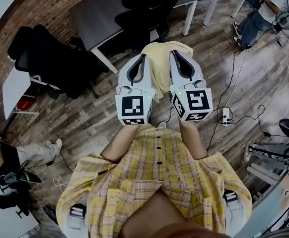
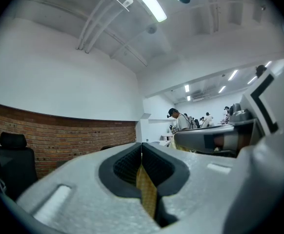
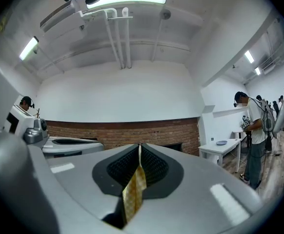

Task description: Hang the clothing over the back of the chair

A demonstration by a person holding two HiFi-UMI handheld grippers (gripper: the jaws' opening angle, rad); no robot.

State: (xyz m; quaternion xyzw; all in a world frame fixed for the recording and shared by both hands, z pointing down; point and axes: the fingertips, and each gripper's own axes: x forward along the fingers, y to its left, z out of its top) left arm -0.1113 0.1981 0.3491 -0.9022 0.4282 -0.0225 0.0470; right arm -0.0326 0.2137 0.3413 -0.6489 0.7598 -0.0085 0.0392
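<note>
a: wood floor (image 1: 85, 118) underfoot, brick wall (image 1: 50, 4) on the left, and the yellow garment (image 1: 159, 71) is up in the air, just short of the black chair (image 1: 144, 14).
b: left gripper (image 1: 143, 58) clamped tight on its upper edge, right gripper (image 1: 174, 54) pinching the same edge, side by side and level.
a: so that edge runs left to right, and the rest droops toward the floor.
b: dark desk (image 1: 97, 14) sits right behind the chair. bare boards either side, with a power strip (image 1: 226, 115) and cable off to the right.
</note>
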